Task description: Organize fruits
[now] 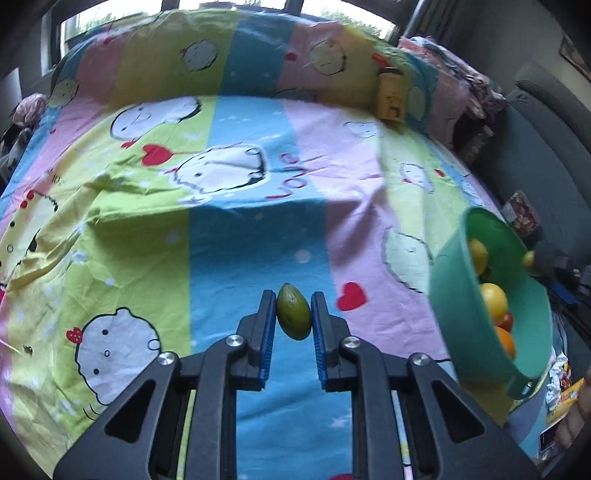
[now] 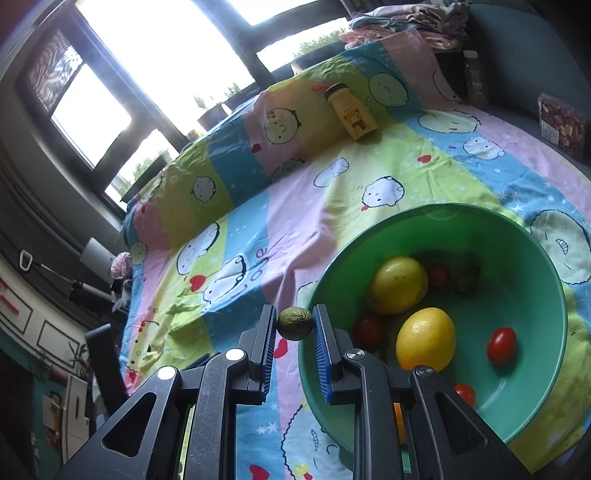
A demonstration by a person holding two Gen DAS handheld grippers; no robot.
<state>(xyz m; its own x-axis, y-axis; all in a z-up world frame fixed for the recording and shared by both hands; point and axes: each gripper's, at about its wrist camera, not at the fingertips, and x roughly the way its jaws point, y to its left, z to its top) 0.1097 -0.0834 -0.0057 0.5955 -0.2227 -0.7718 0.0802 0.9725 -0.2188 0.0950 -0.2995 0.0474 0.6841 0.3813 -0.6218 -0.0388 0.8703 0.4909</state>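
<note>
My left gripper (image 1: 293, 306) is shut on a small green oval fruit (image 1: 293, 313), held above the cartoon bedsheet (image 1: 236, 206). My right gripper (image 2: 294, 321) is shut on a small round green fruit (image 2: 294, 323), just left of the green bowl's rim (image 2: 436, 210). The bowl holds two yellow lemons (image 2: 424, 338), several small red tomatoes (image 2: 501, 345) and a dark green fruit (image 2: 467, 278). In the left wrist view the bowl (image 1: 454, 295) stands at the right, with fruit inside and the right gripper's small fruit (image 1: 529, 259) over its far rim.
A yellow bottle (image 1: 389, 96) lies at the far end of the bed, also in the right wrist view (image 2: 351, 114). A snack packet (image 2: 561, 125) lies at the right edge. Windows (image 2: 155, 55) are behind the bed. Folded cloth (image 2: 406, 22) is piled at the back.
</note>
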